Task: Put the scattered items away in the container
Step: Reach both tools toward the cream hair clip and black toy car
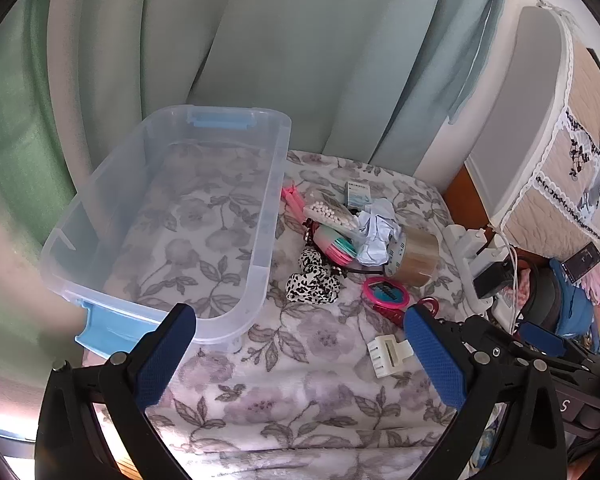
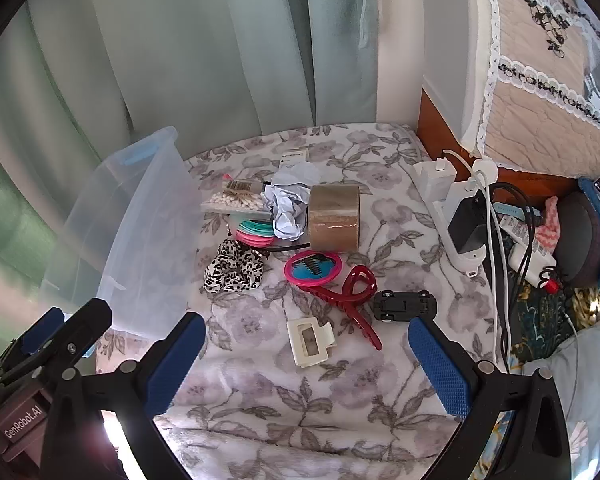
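Item count, floral blanket

We count one clear bin [image 1: 268, 184], one tape roll [image 2: 334, 216], two hair claws, red [image 2: 348, 292] and white [image 2: 310, 340], between the right jaws, one toy car [image 2: 405, 305], one leopard scrunchie [image 2: 232, 268].

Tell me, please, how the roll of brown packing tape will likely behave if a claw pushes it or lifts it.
The roll of brown packing tape lies on its curved side, so a push would probably roll it, though the soft floral blanket may slow it. Its glossy surface looks slippery. It seems stiff and wide, so open jaws should span it.
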A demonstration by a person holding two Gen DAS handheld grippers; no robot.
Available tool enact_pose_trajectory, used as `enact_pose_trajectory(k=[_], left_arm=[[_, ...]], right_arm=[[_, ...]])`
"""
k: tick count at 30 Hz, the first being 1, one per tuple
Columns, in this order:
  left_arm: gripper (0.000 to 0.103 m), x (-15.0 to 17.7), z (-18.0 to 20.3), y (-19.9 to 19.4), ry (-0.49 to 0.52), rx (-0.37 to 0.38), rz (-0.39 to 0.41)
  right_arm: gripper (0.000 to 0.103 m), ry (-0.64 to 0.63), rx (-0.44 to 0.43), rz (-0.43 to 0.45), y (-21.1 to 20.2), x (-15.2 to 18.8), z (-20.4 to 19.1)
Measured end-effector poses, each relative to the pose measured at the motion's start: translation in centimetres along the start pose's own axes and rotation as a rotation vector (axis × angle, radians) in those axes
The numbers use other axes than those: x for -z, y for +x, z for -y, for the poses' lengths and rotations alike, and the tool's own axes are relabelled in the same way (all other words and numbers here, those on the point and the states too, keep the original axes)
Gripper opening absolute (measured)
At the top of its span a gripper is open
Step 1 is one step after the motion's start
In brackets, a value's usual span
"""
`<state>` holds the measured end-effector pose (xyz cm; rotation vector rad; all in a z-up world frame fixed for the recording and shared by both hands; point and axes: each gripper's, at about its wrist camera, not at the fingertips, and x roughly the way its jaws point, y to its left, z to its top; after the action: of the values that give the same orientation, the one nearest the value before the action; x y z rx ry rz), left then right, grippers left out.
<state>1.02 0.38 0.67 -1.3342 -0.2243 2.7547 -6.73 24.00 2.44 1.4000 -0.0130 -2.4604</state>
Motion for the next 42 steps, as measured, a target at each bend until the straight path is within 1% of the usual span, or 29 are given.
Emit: enact_pose_trajectory(k=[5,10,16,18,20,23,25,27,30,31,32,35,37,40,41,42], left_arm=[[0.103,0.1,1.4,0.9,0.009,0.012,-0.020],[0.103,0.5,3.8,2.3,0.057,0.032,-0.044],[0.103,1.7,6.4,5.7,0.095,0.091,-0.166],[0.103,2.3,7.2,7.0,0.111,0.095,-0.221],[0.103,2.9,7.9,8.3,0.138,0.092,-0.264],[0.103,3.5,8.7,10.2,0.176,0.108,-0.325],[0.103,3.5,8.9,11.3,0.200,0.099,-0.349],[0.103,3.4,9.1,12.2,0.224,0.107,-0.368],[0.103,3.4,9.2,13.4,0.250,0.080,-0.381],[0.103,3.7,9.2,13.7,0.248,0.071,-0.394],[0.103,4.1,9.1,14.1,0.236,0.080,-0.414],[0.103,5.3,8.8,15.2,0.195,0.100,-0.476],[0.103,5.5,8.7,15.5,0.178,0.100,-0.487],[0.102,5.4,8.9,16.0,0.170,0.102,-0.481],[0.101,5.5,9.1,16.3,0.173,0.098,-0.484],[0.097,5.6,9.4,16.7,0.177,0.096,-0.490]], right_arm=[[0.103,0.027,0.003,-0.007,0.3,0.2,1.3],[0.103,0.082,0.016,-0.027,0.9,0.9,3.8],[0.103,0.138,0.028,-0.064,2.1,2.0,7.3],[0.103,0.150,0.027,-0.089,2.9,2.5,8.4],[0.103,0.158,0.035,-0.107,3.9,3.1,9.4],[0.103,0.167,0.037,-0.137,5.4,4.0,10.6],[0.103,0.170,0.029,-0.156,6.2,4.5,11.3],[0.103,0.171,0.026,-0.163,6.8,4.7,11.8],[0.102,0.166,0.007,-0.165,7.5,4.8,12.2],[0.102,0.169,-0.002,-0.162,7.6,4.7,12.4],[0.102,0.172,-0.003,-0.161,7.7,4.7,12.5],[0.096,0.182,-0.015,-0.160,7.8,4.6,12.8],[0.095,0.185,-0.015,-0.164,7.8,4.6,12.9],[0.092,0.188,-0.026,-0.168,7.9,4.6,12.9],[0.090,0.188,-0.029,-0.167,7.9,4.6,12.9],[0.089,0.188,-0.032,-0.168,7.9,4.6,12.9]])
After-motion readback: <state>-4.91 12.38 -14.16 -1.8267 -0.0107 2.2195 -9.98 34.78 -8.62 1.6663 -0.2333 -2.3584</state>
